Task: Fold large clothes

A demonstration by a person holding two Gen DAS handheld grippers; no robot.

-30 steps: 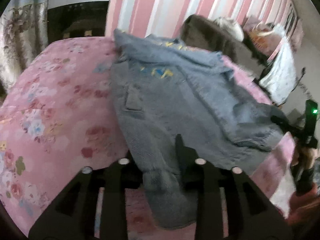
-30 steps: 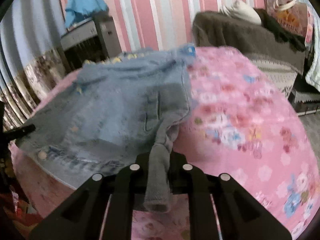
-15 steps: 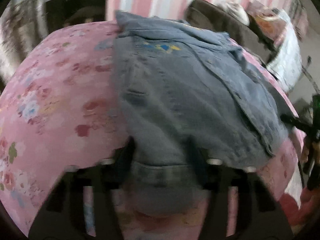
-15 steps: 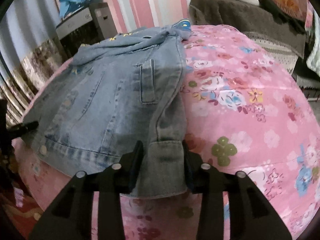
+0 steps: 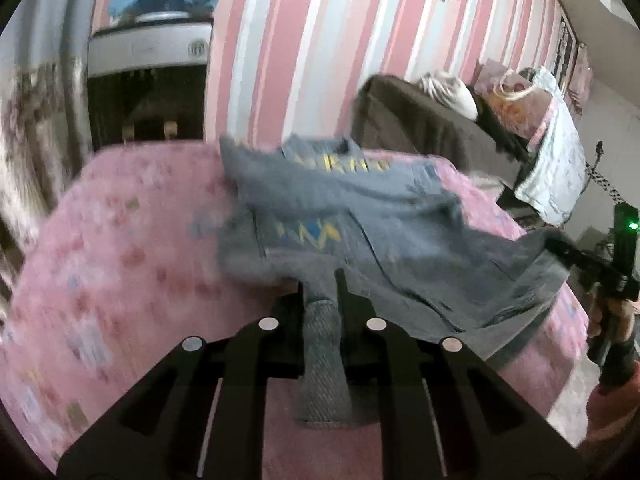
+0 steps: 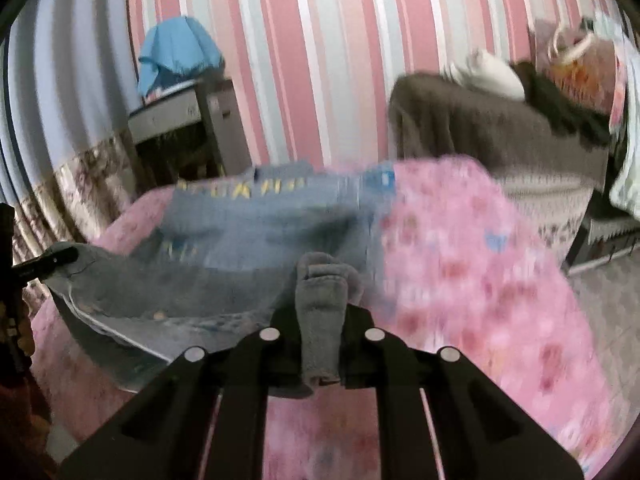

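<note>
**Denim jacket, gripped at two points over the bed**

Item: jacket [image 5: 360,216], blue-grey denim with yellow lettering. It lies spread across the bed [image 5: 120,240]; the near part is raised off the cover where the grippers have it, and the far part rests toward the striped wall [image 5: 304,40]. Pictures are blurred.

Left gripper [image 5: 320,292]: jaws have just been closing and now stand clamped on a bunched strip of the jacket, which runs between the fingers and hangs out behind them.

Right gripper [image 6: 322,300]: jaws have likewise just been closing and are clamped on a gathered roll of the jacket's edge, cloth standing up above the fingertips and trailing below.

Each gripper shows in the other's view at the jacket's opposite side, with cloth stretched between the two.

Surface: bed with pink floral cover.

Surroundings: pink, white and grey striped wall; a dark cabinet [image 5: 148,92] at the far left with blue cloth [image 6: 176,56] on top; a brown sofa [image 6: 500,136] at the far right bearing a white item and bags.
</note>
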